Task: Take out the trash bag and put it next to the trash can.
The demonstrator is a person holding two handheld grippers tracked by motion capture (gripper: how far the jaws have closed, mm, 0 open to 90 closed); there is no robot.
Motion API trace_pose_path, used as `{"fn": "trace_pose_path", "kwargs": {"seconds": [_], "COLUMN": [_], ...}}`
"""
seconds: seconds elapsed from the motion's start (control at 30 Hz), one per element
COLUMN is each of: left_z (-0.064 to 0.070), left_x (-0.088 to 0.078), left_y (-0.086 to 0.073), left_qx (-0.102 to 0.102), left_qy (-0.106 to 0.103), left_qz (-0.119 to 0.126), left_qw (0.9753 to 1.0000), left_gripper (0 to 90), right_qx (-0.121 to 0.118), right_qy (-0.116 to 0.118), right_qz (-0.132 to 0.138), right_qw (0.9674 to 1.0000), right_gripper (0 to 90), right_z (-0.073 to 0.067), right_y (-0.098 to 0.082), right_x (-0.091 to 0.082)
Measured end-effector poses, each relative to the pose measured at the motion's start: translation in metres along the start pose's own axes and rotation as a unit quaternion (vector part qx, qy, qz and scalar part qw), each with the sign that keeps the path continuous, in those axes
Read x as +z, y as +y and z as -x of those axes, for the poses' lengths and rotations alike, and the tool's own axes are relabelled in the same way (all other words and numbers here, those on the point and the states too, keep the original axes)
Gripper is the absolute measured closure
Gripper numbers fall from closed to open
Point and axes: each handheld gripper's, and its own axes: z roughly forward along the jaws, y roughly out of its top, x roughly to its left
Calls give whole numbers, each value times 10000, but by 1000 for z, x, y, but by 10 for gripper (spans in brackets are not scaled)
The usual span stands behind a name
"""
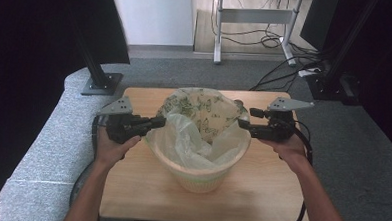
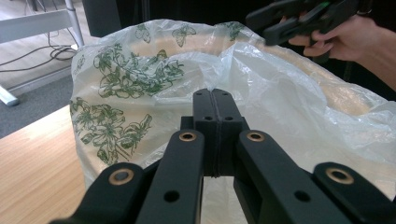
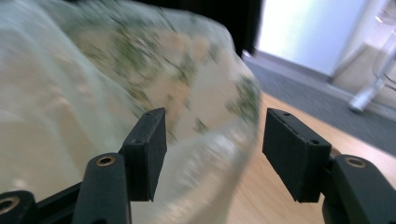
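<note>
— Wooden table on grey carpet, holding a pale bin at mid-surface, lined with a clear flower-printed bag.
— Left gripper?
— Pressed tight together at the bag's left rim; film pinched or not, impossible to tell.
— Right gripper?
— Spread wide, straddling the bag's right edge without pressing.

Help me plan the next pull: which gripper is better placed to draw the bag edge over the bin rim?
Left. The left gripper is already shut on the bag; the right gripper stands open at the bag's edge.
</note>
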Motion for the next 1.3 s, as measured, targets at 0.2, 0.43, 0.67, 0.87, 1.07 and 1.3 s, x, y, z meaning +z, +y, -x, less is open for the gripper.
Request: {"fn": "trace_pose_path", "kwargs": {"seconds": [0.2,0.43,0.67,0.87,1.07,1.3], "left_z": [-2,-3,-3,-2,1,0], "left_x": [-2,-4,-5,-5,-5,-6], "left_y": [-1,-4,-4,-1,2,2], "left_qx": [-7,-35,-42,-21,7,-18], "left_qy": [0,7,14,-1,6,12], "left_qz": [12,35,47,71,78,95], "left_qw": [10000,10000,10000,10000,10000,10000], "left_gripper": [900,900,900,900,900,900], "right_qx": [109,38,-108,-145,-114,-126], "right_qy": [-75,-424,-359,-187,91,312], "right_qz": [-43,31,247,563,735,869], "right_qw": [9999,9991,9990,9981,9972,9956], "right_gripper": [652,885,891,890,890,889], "right_z": [4,-3,-15,-25,-32,-37], "right_y": [-5,2,15,28,36,40], "right_x": [5,2,-2,-8,-11,-14]}}
